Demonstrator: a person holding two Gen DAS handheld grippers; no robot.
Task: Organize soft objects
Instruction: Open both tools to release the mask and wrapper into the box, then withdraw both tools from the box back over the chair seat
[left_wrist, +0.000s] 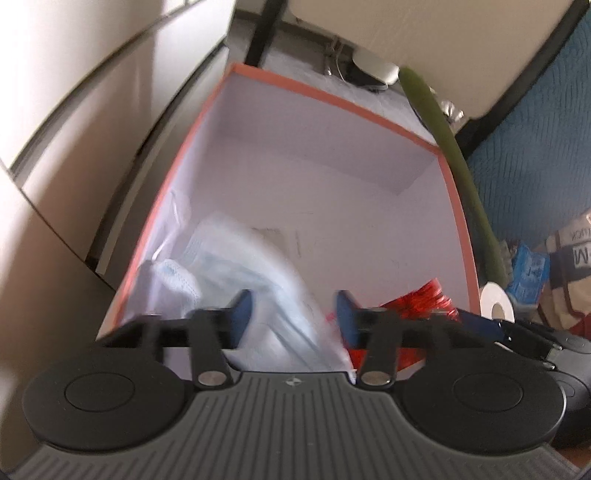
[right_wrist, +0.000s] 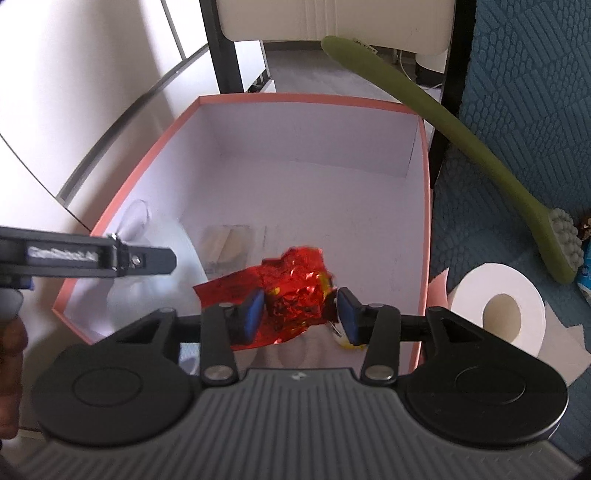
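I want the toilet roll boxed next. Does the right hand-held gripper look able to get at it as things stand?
Probably yes. The toilet roll lies uncovered beside the box, just right of the right hand-held gripper, but red foil sits between its jaws.

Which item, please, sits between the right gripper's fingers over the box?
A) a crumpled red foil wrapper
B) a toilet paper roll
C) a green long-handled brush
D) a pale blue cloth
A: the right gripper brackets the crumpled red foil wrapper above the pink-rimmed box.

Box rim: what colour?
Salmon-orange rim on a white-walled box; clearest in the right wrist view.
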